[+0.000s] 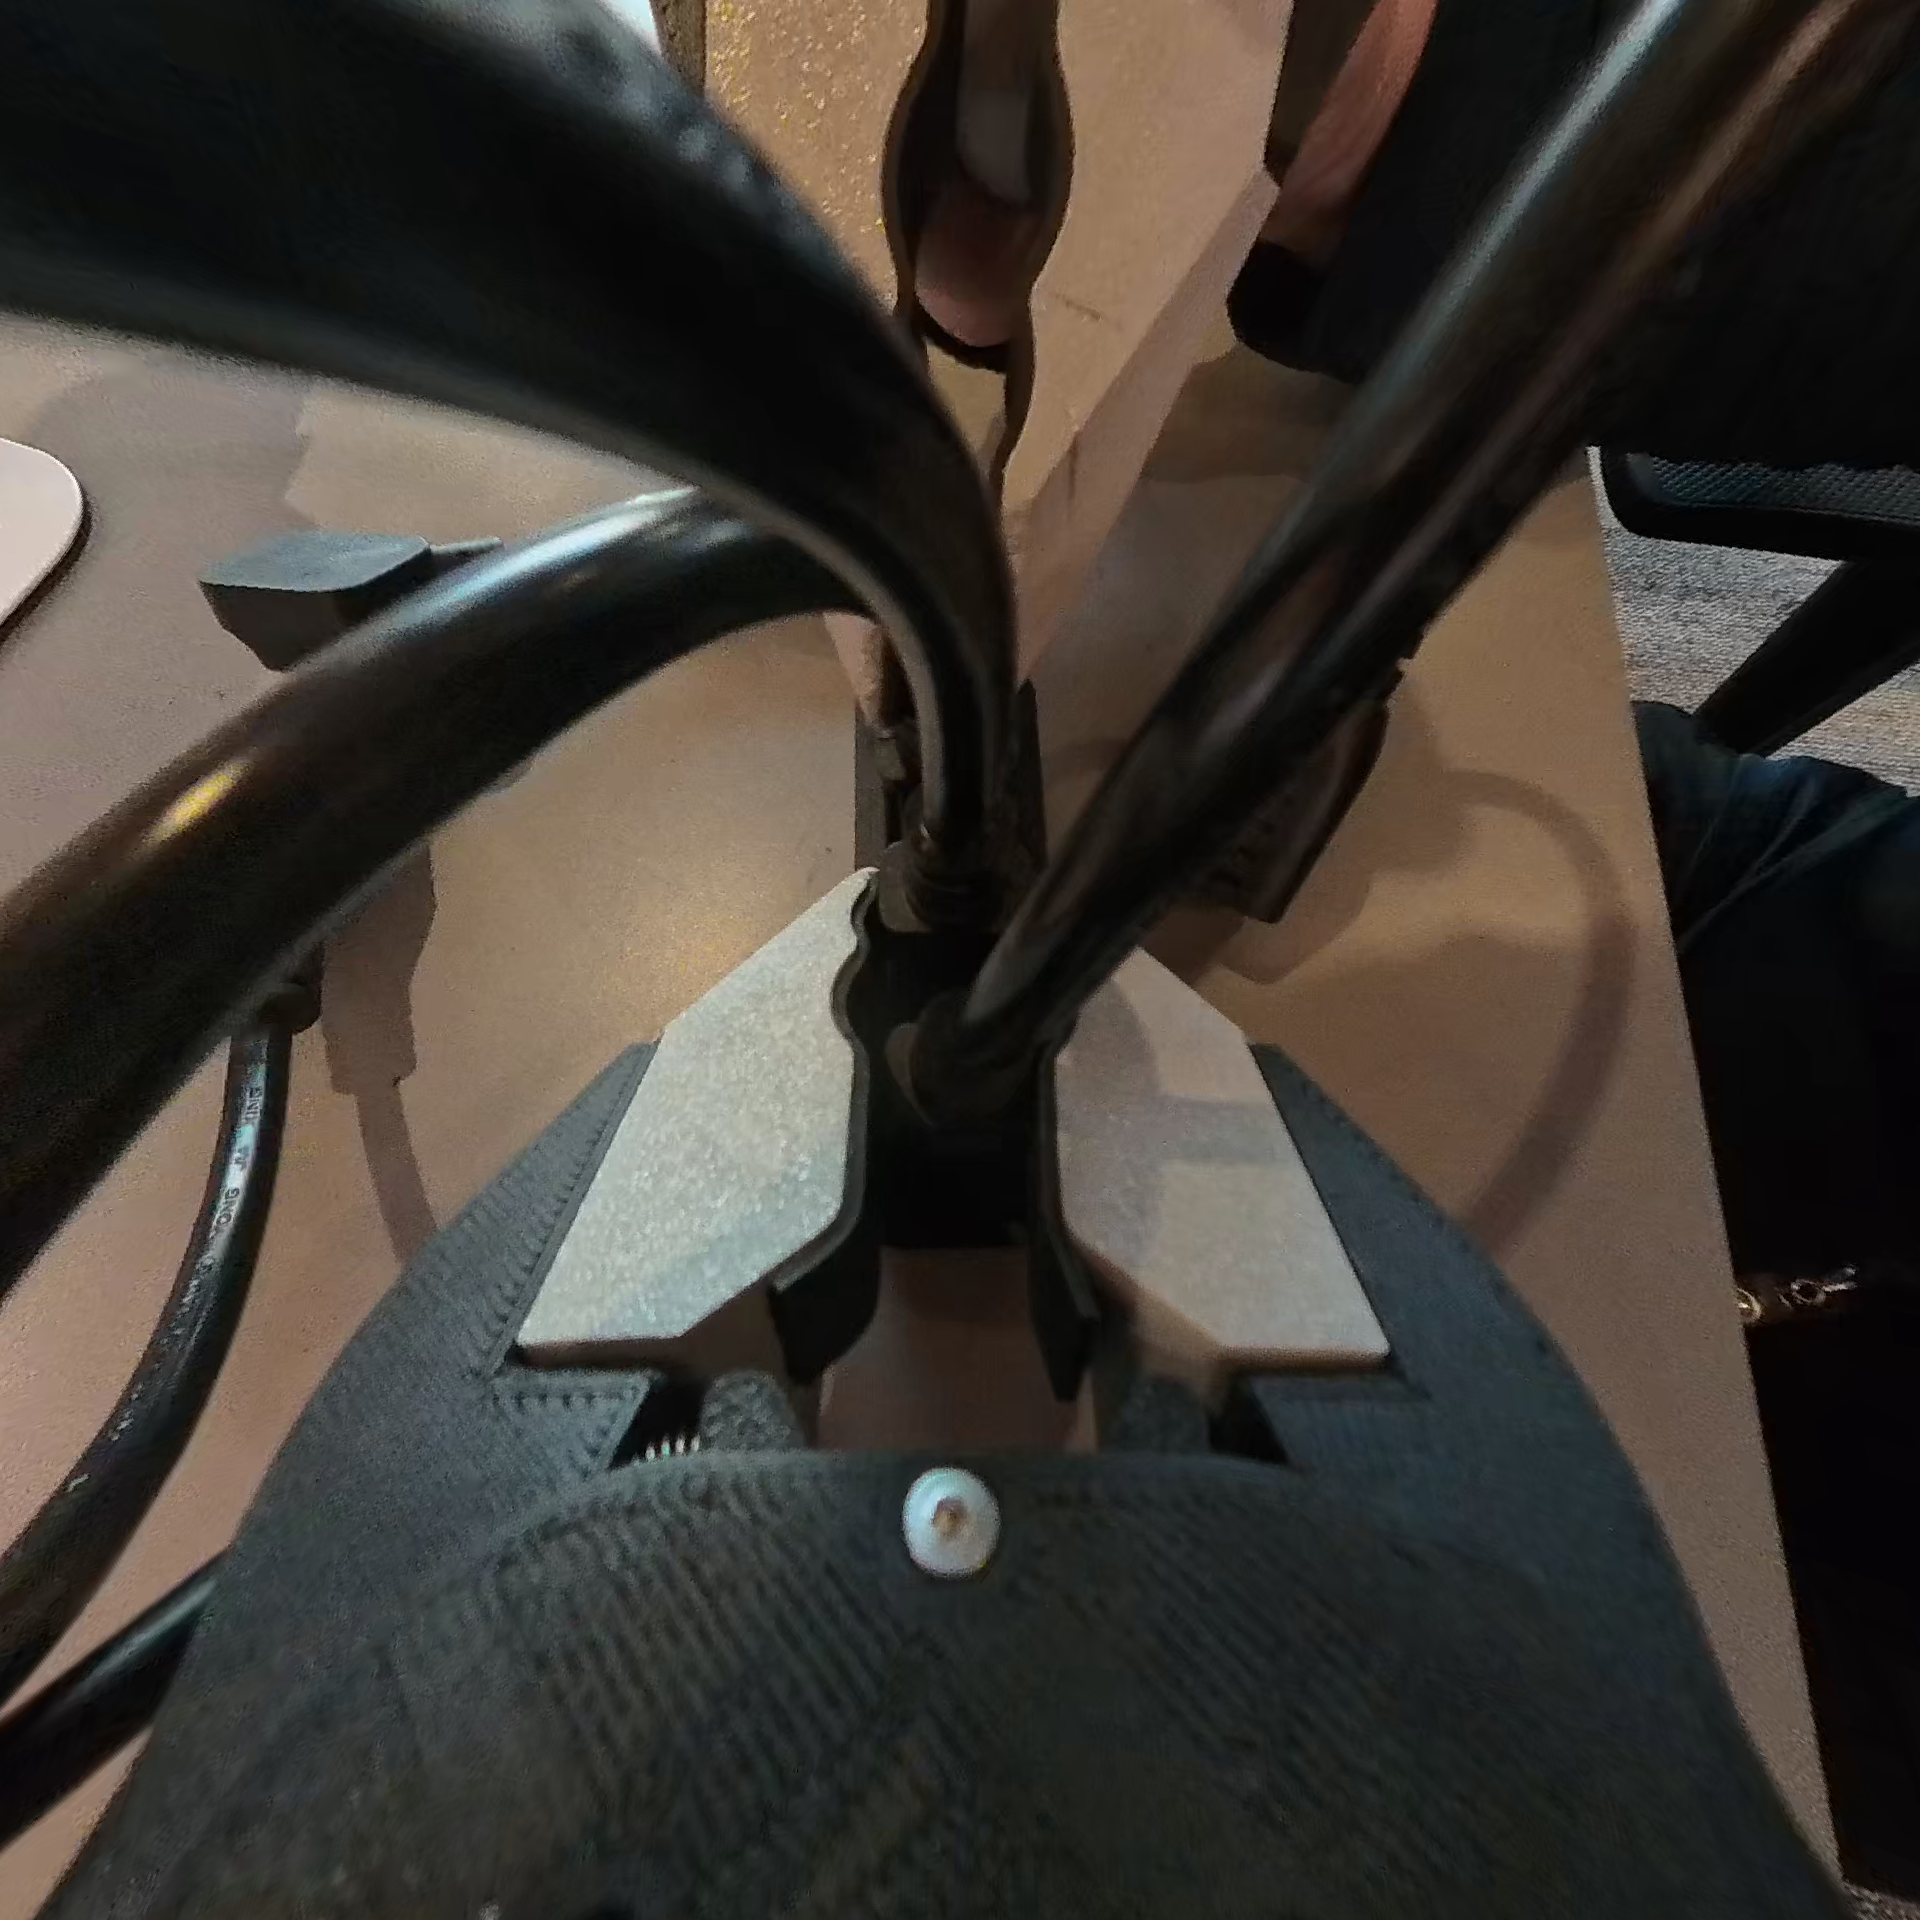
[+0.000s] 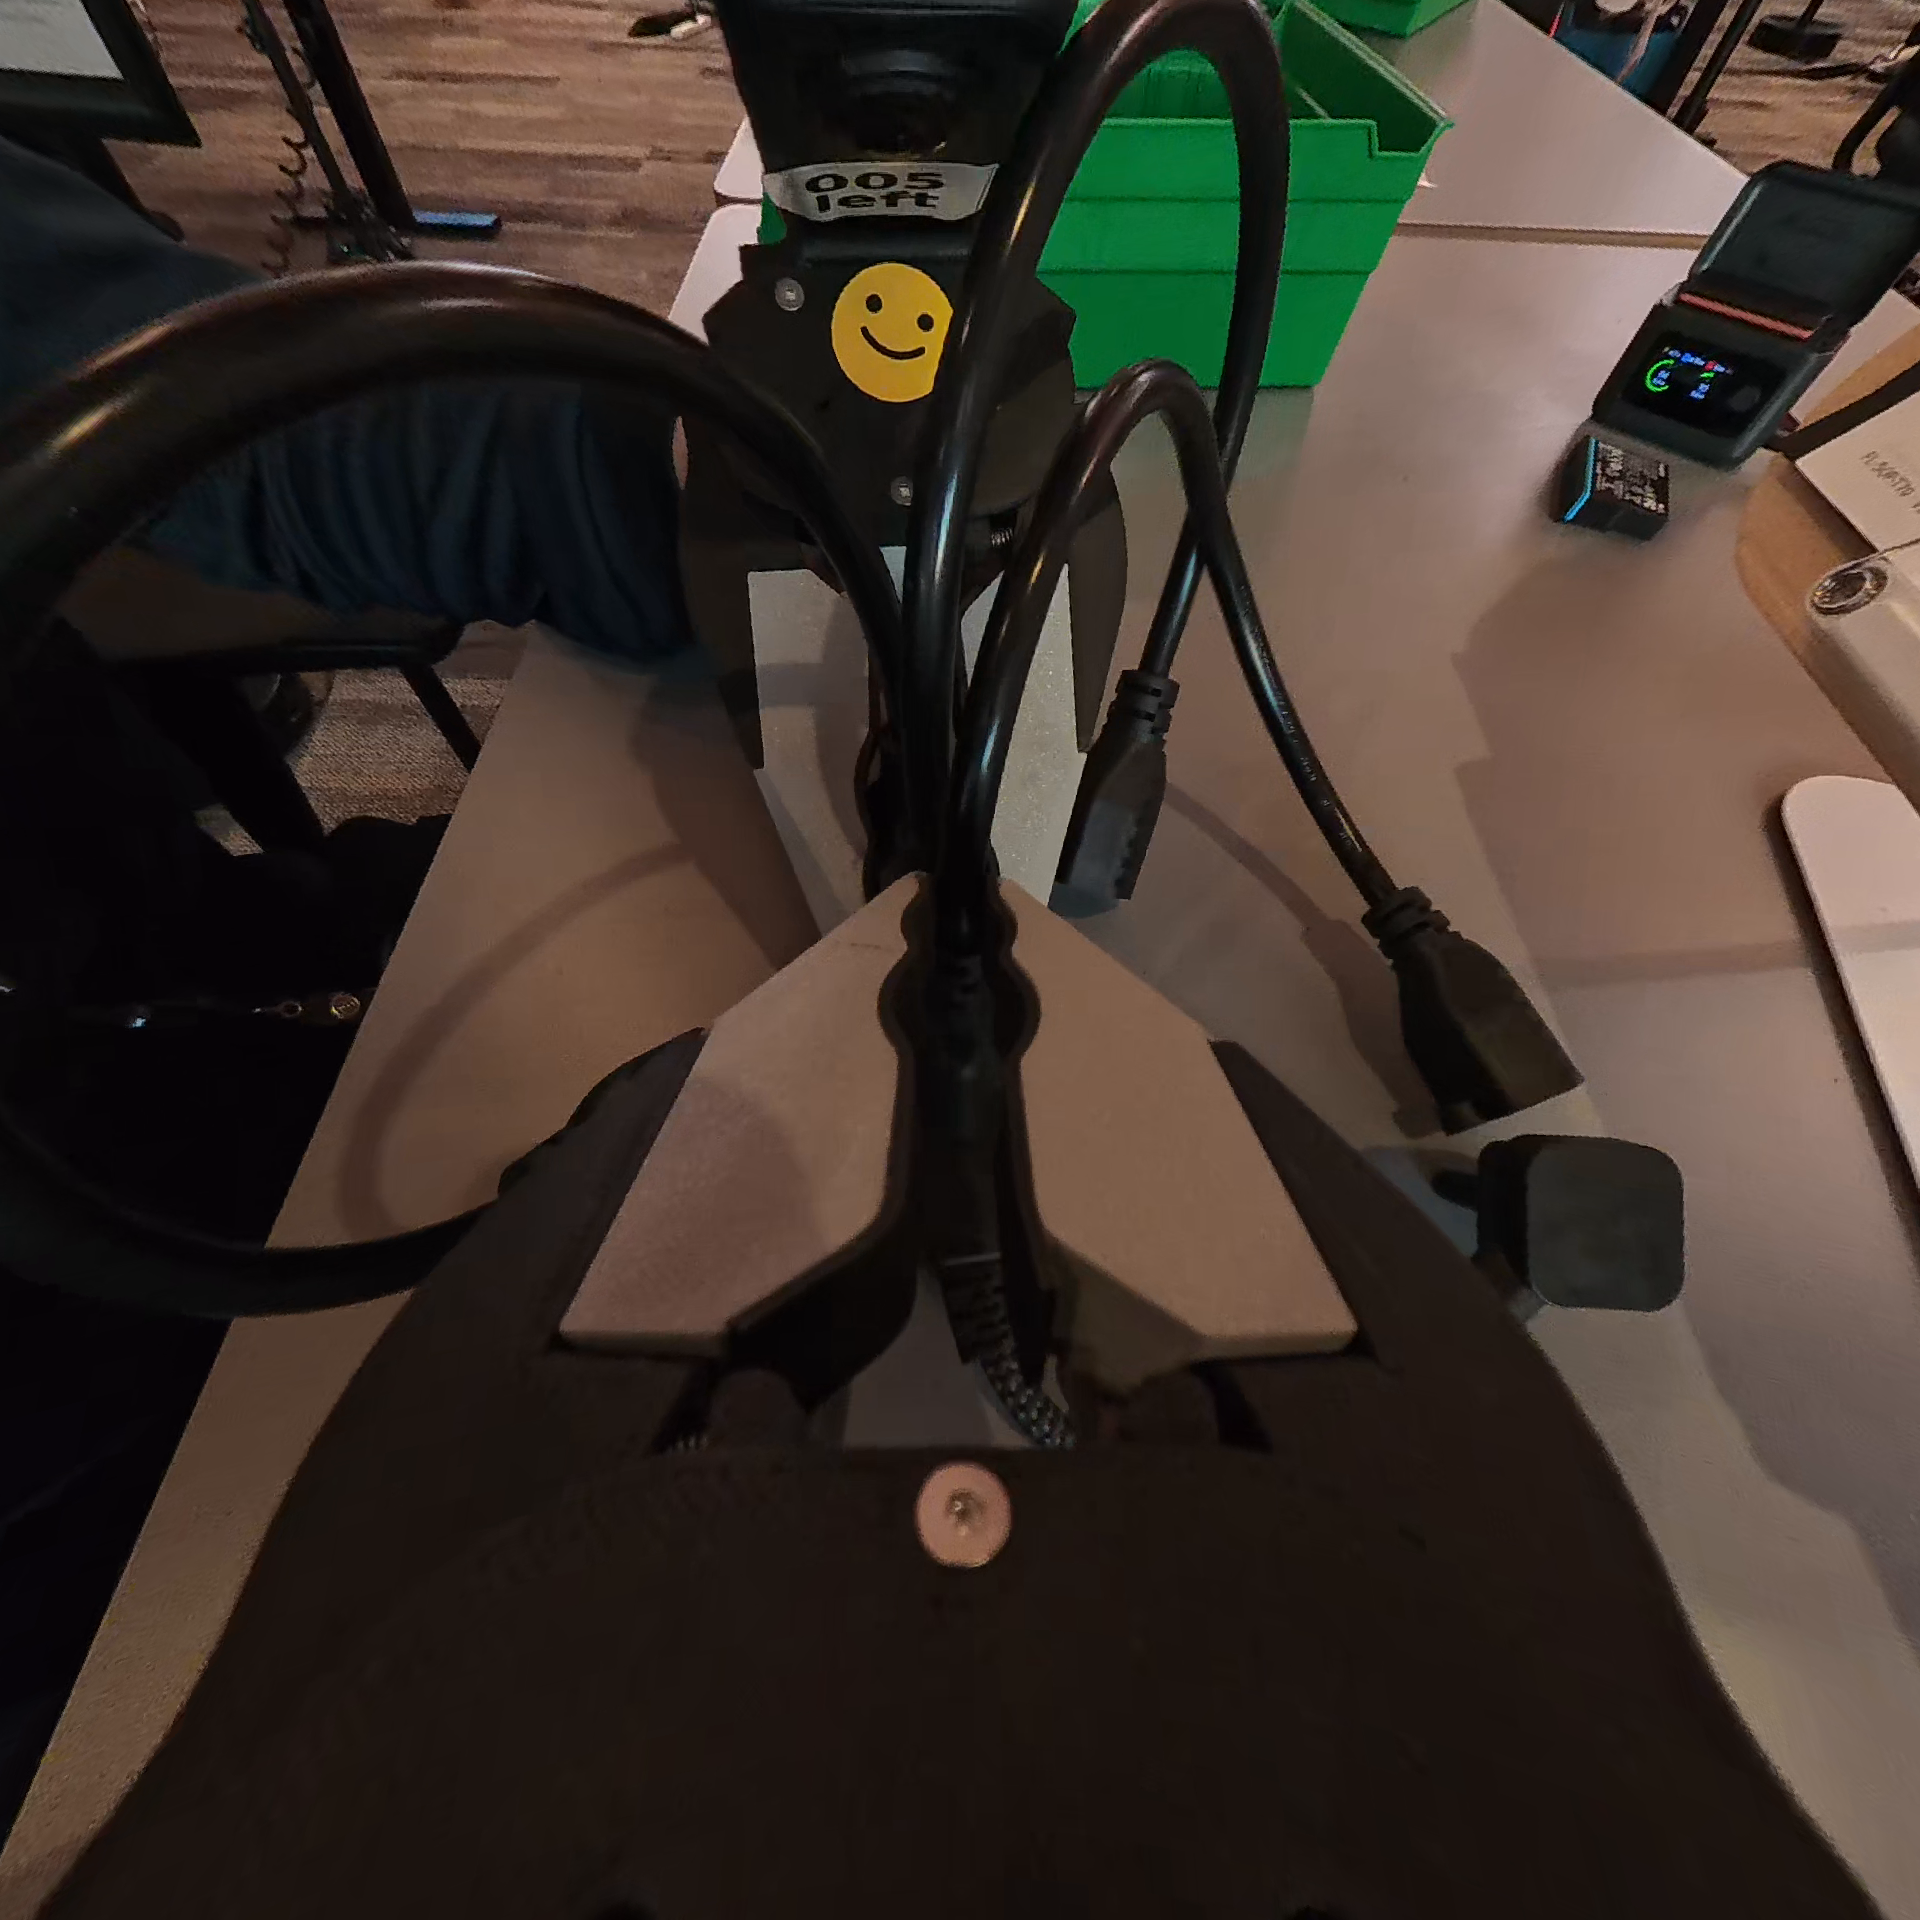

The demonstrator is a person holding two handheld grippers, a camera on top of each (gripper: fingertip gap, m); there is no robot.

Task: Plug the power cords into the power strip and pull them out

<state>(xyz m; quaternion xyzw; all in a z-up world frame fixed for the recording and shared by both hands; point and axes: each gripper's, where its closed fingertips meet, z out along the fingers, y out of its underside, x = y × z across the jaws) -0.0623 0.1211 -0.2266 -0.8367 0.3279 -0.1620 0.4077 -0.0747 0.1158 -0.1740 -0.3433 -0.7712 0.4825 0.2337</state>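
Several black power cords arch up between my two grippers, which face each other over the grey table (image 2: pixel 1403 727). My left gripper (image 1: pixel 951 987) is shut on a black cord end (image 1: pixel 940 1070), with thick cords (image 1: pixel 1299 540) rising from it. It also shows in the right wrist view (image 2: pixel 914 727), bearing a yellow sticker. My right gripper (image 2: pixel 961 925) is shut on a black cord (image 2: pixel 951 1049) and appears far off in the left wrist view (image 1: pixel 971 208). Two cord connectors (image 2: pixel 1117 800) (image 2: pixel 1475 1029) hang near the table. A black plug (image 2: pixel 1579 1216) lies on it.
A green bin (image 2: pixel 1247 208) stands at the back. A small device with a lit screen (image 2: pixel 1714 364) and a battery (image 2: pixel 1616 488) sit at the right. A white flat object (image 2: pixel 1860 935) lies at the right edge. The table edge (image 2: pixel 468 935) and chairs are on the left. My right fingertips sit around 5 cm from my left ones. The white flat object (image 2: pixel 1860 935) sits 25 cm or so from the ends of my left fingers.
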